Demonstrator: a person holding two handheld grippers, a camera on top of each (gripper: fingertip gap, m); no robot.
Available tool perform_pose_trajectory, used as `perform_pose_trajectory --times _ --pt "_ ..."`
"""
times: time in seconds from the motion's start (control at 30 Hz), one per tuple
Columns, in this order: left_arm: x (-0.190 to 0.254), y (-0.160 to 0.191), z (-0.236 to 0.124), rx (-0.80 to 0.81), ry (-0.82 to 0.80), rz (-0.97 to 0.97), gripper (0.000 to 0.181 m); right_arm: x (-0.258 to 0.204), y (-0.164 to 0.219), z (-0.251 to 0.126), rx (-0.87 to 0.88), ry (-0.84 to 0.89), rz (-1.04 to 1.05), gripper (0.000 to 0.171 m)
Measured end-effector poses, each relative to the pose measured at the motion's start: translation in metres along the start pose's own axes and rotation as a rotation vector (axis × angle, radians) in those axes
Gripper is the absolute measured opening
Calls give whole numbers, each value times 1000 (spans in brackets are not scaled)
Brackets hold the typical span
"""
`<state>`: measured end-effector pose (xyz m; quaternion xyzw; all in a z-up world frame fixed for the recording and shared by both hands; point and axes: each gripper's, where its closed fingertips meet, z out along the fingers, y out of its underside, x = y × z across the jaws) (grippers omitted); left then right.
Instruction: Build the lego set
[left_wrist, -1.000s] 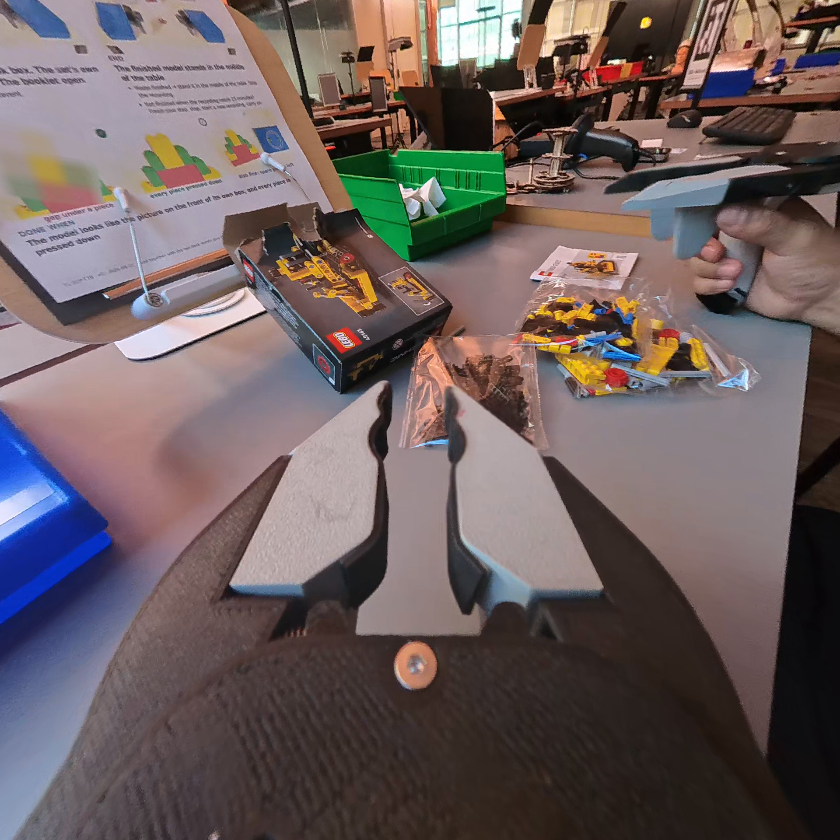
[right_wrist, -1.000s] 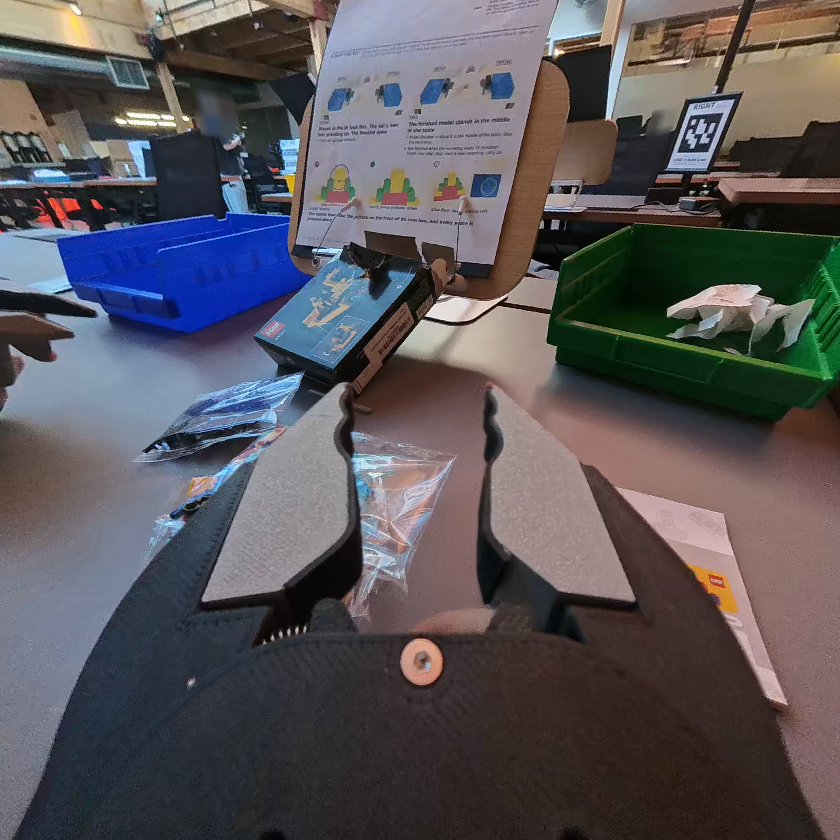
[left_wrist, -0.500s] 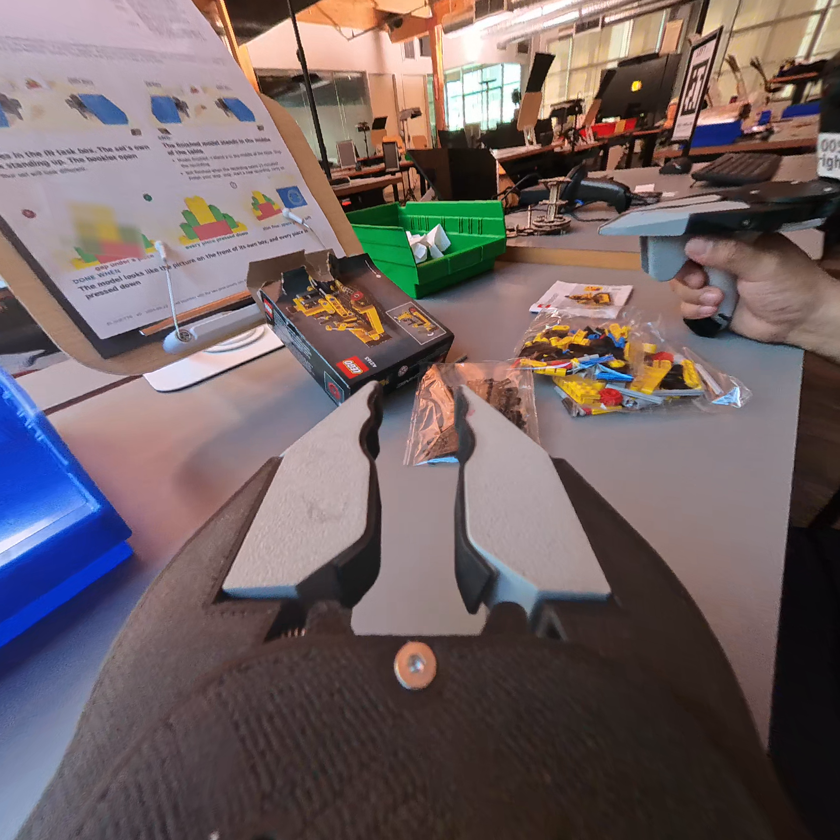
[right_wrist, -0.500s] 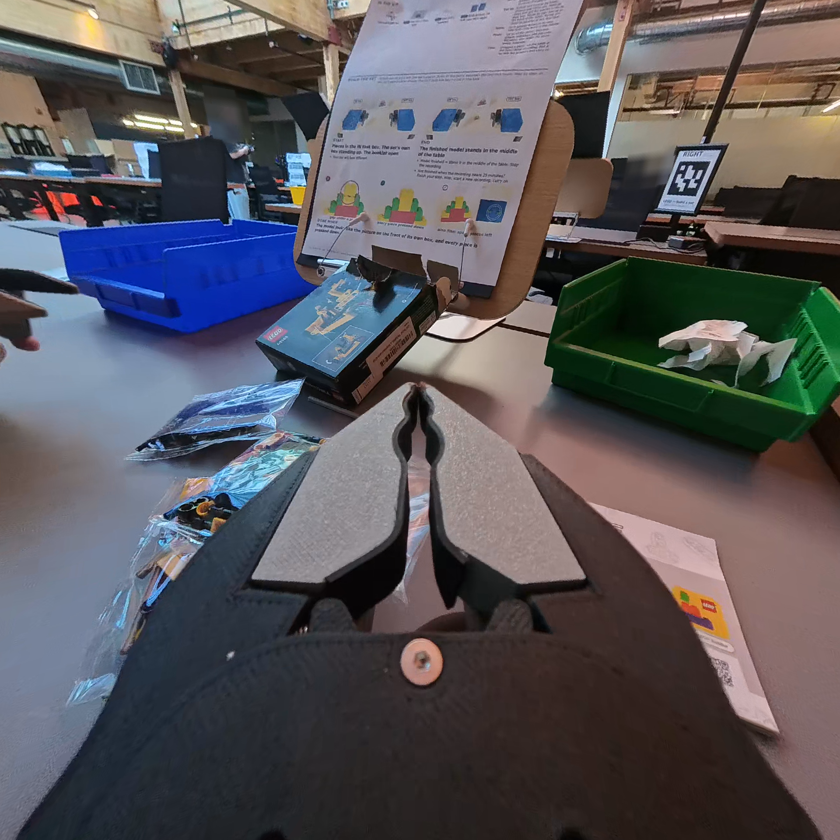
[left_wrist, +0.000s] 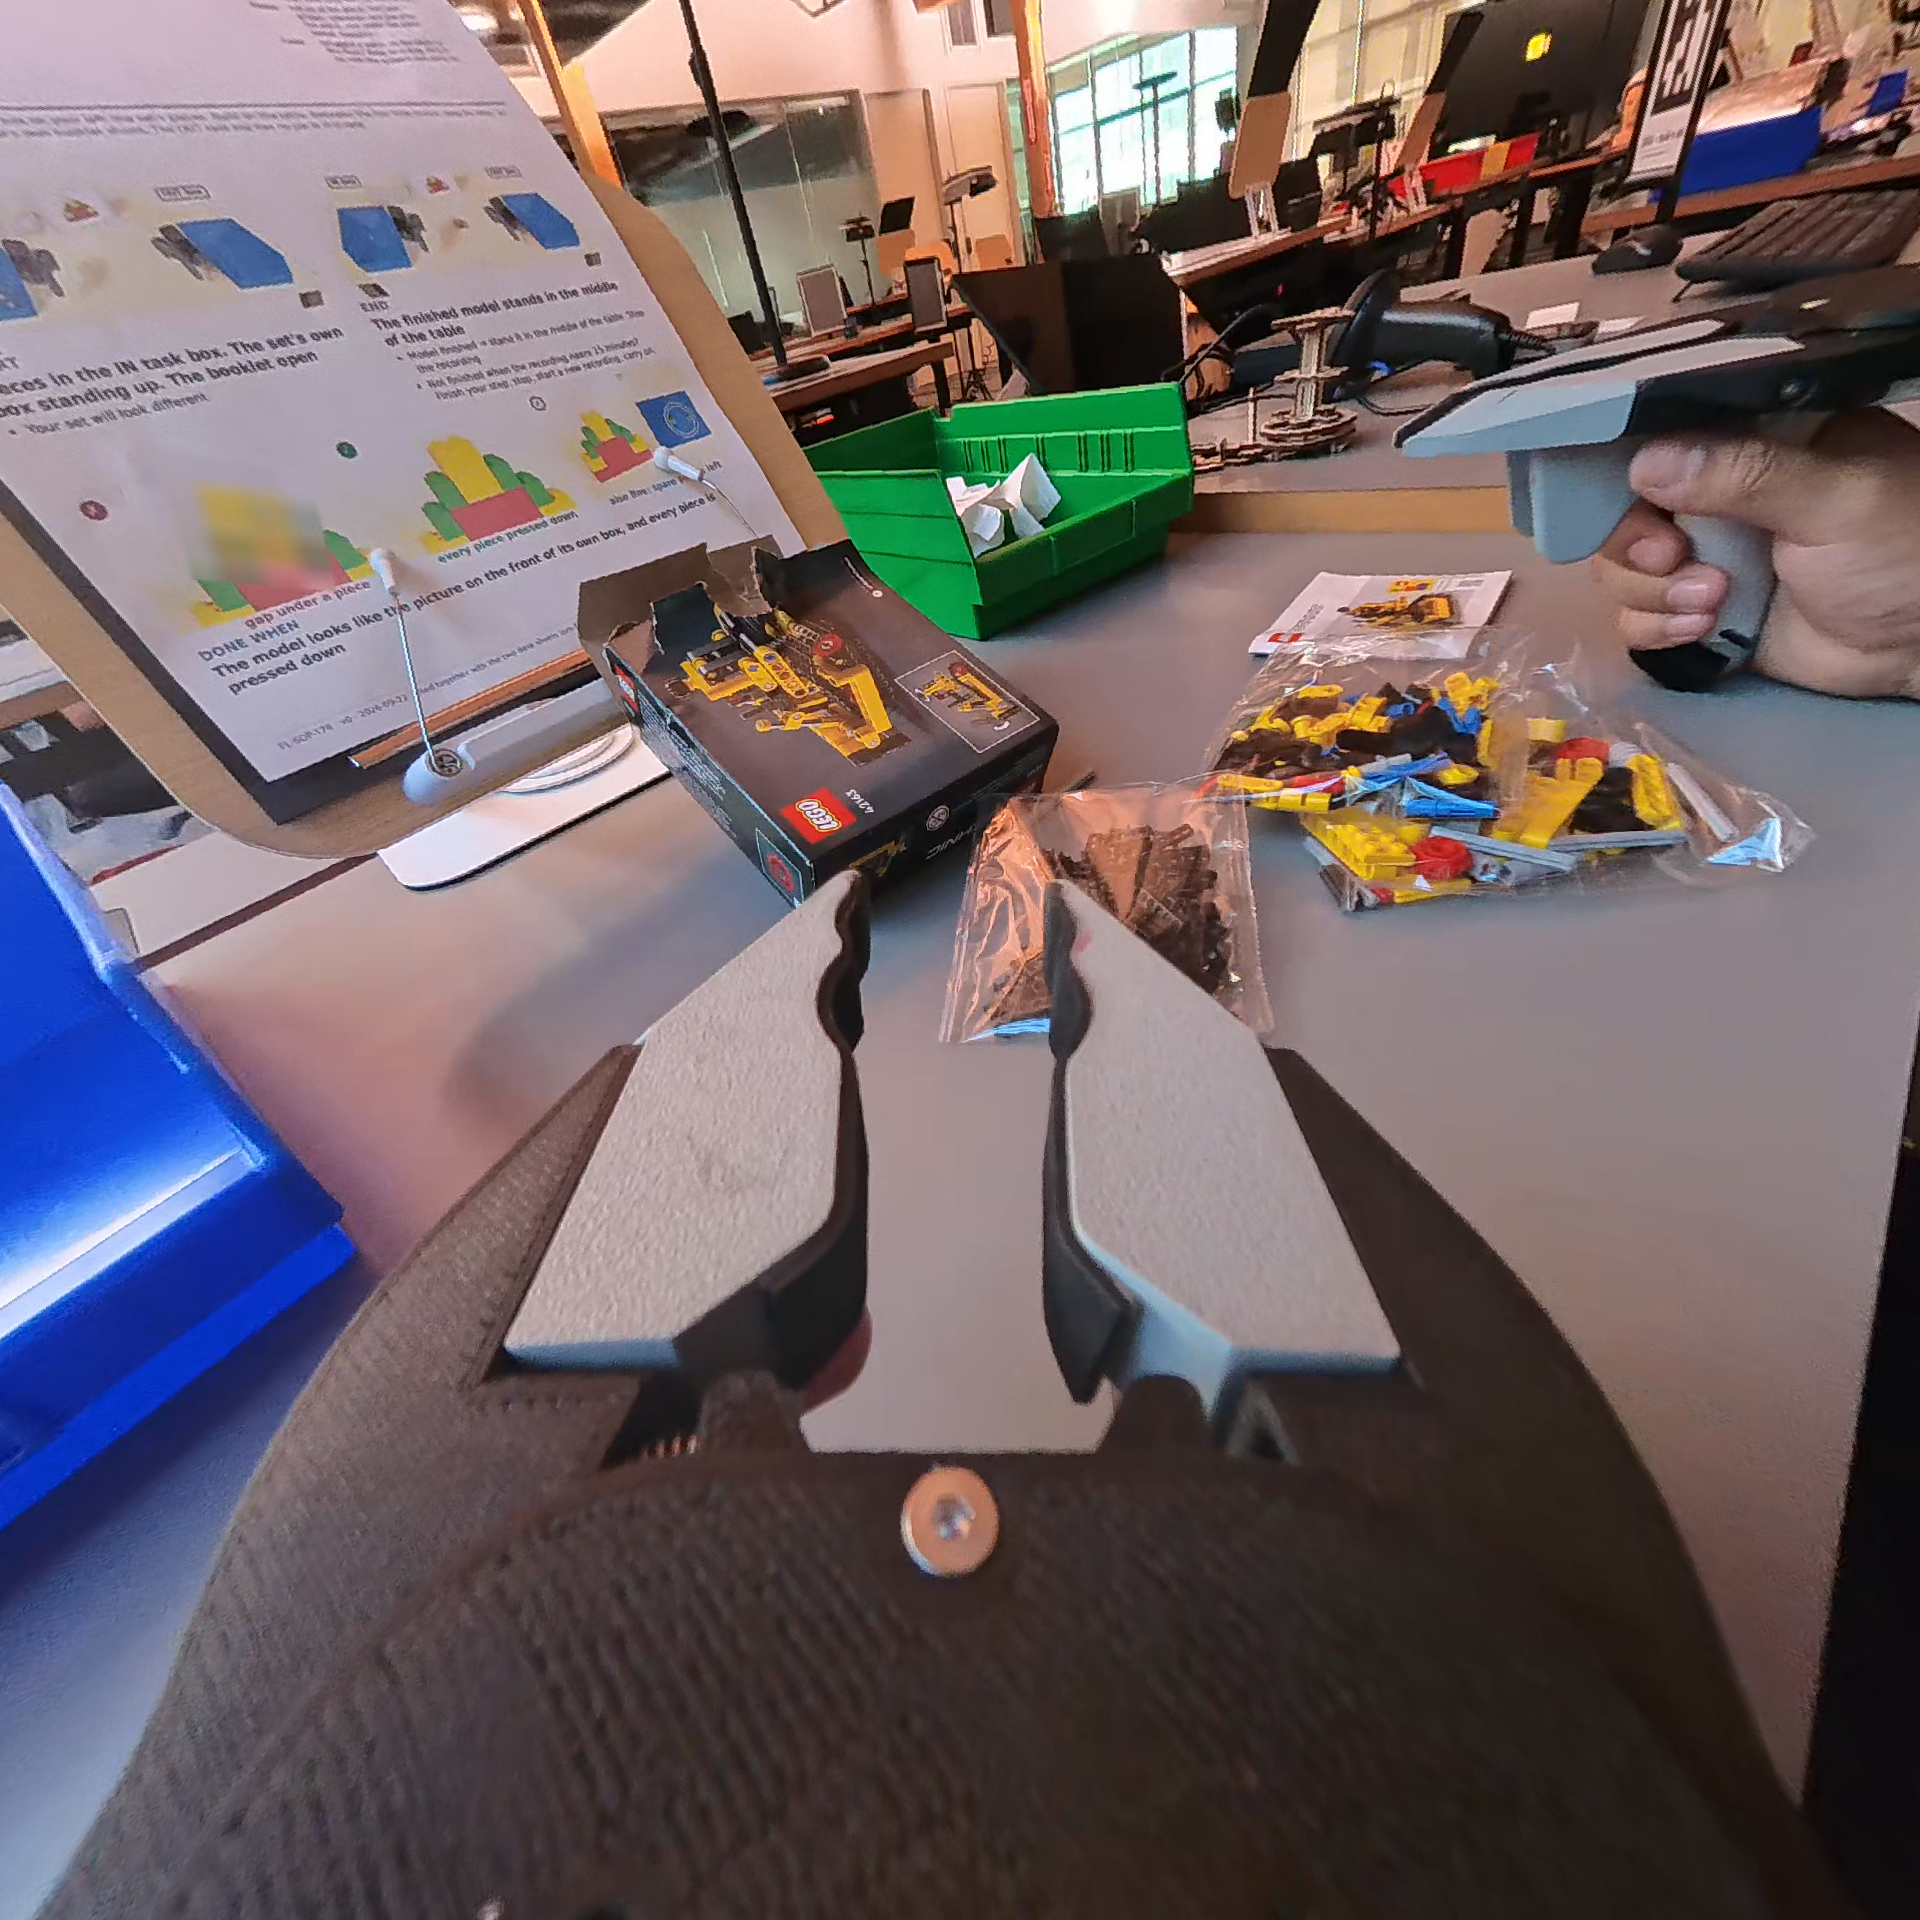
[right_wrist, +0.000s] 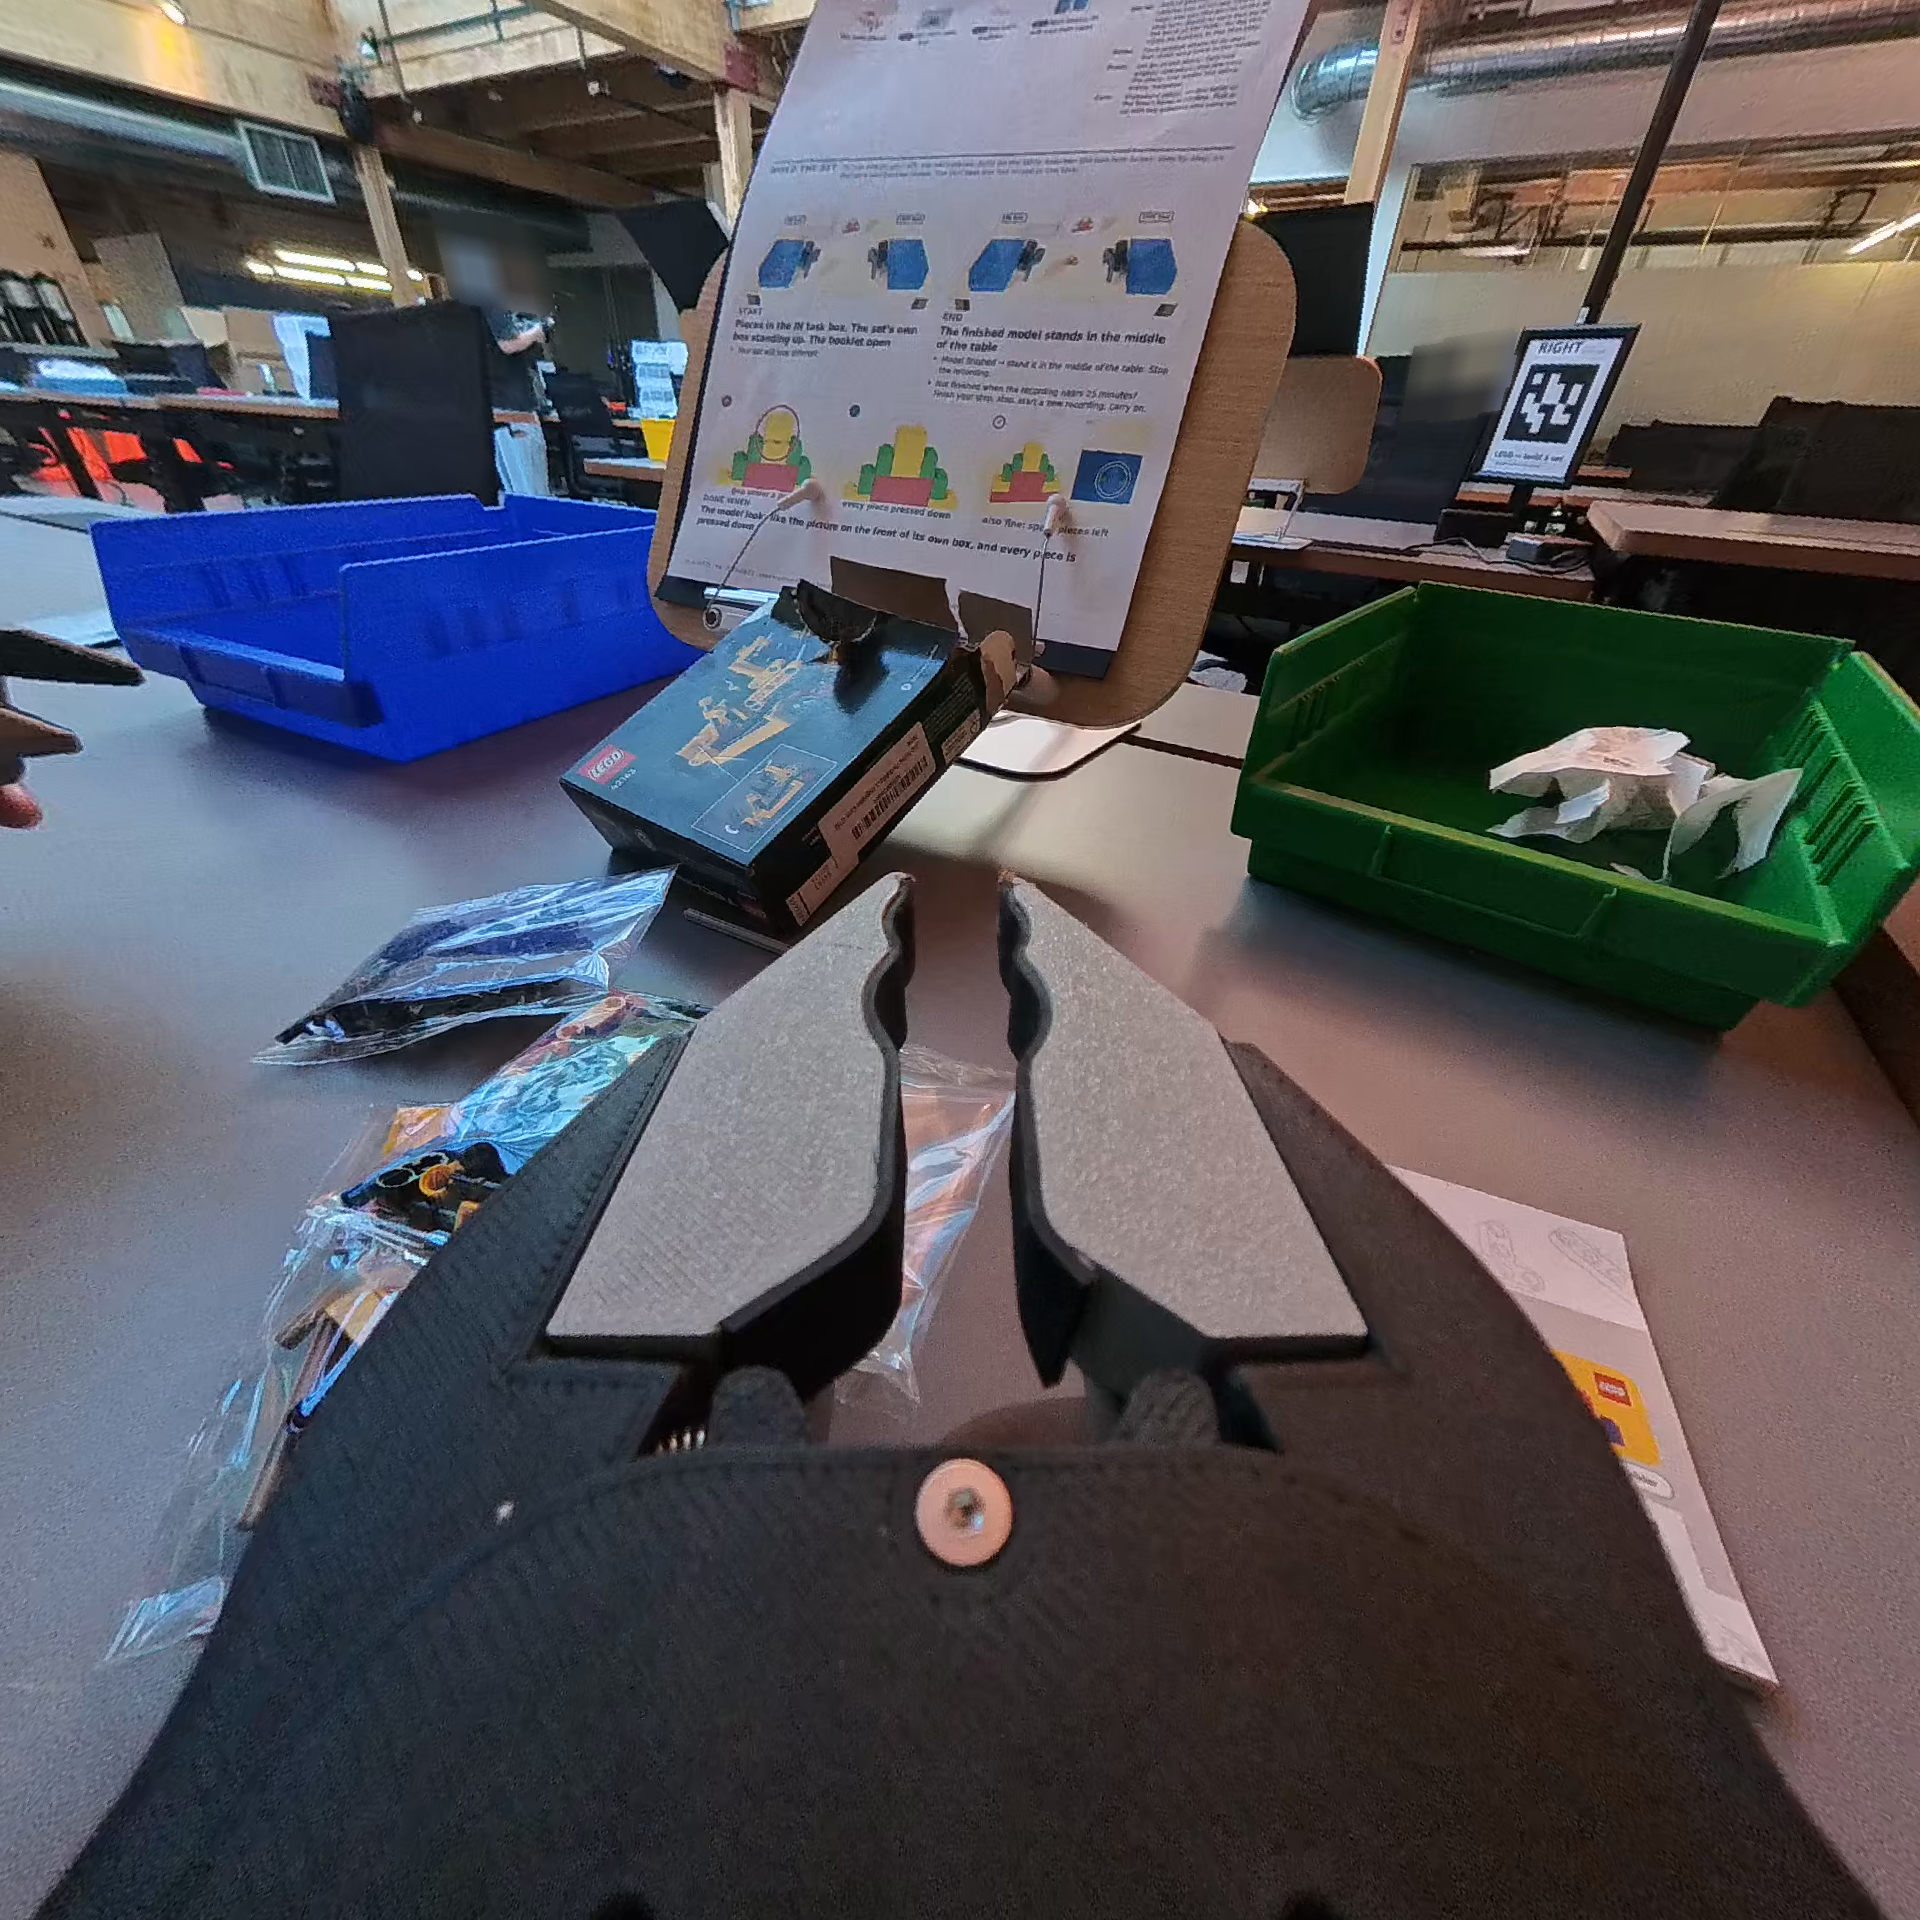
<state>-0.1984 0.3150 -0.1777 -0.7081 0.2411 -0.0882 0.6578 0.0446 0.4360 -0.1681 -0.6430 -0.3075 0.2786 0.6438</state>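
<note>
A wide workshop of benches and monitors lies behind your grey table (left_wrist: 1558, 1195); on it, an instruction sheet (right_wrist: 997, 343) stands on a wooden easel, with a blue bin (right_wrist: 395, 613) to its left and a green bin (right_wrist: 1538, 831) holding crumpled paper to its right; the task, judged from this layout, has barely begun; the lego box (left_wrist: 831, 727) is torn open at its top flap and lies tilted against the foot of the easel, its contents taken out; the bag of black pieces (left_wrist: 1122, 894) and the bag of coloured pieces (left_wrist: 1475, 779) lie side by side, both apparently unopened, and the instruction booklet (left_wrist: 1382, 608) lies closed beyond them; no two pieces are joined, so opening the bags, sorting and all assembly remain; your left gripper (left_wrist: 954, 914) hovers above the table just short of the black bag, jaws parted by a moderate gap, holding and touching nothing; your right gripper (right_wrist: 954, 899) hangs over the coloured bag beside the booklet, jaws parted by a narrow gap, likewise empty.
</note>
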Motion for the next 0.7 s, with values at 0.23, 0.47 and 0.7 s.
perform_pose_trajectory --times 0.23,0.47,0.7 --pt "1 2 1 -15 2 5 30 -1 1 1 -7 -7 -1 12" --pt "11 8 6 -70 44 26 31 -2 0 1 -5 -7 -6 12" --pt "31 26 15 -202 96 135 34 -2 0 1 -6 -10 -9 12"
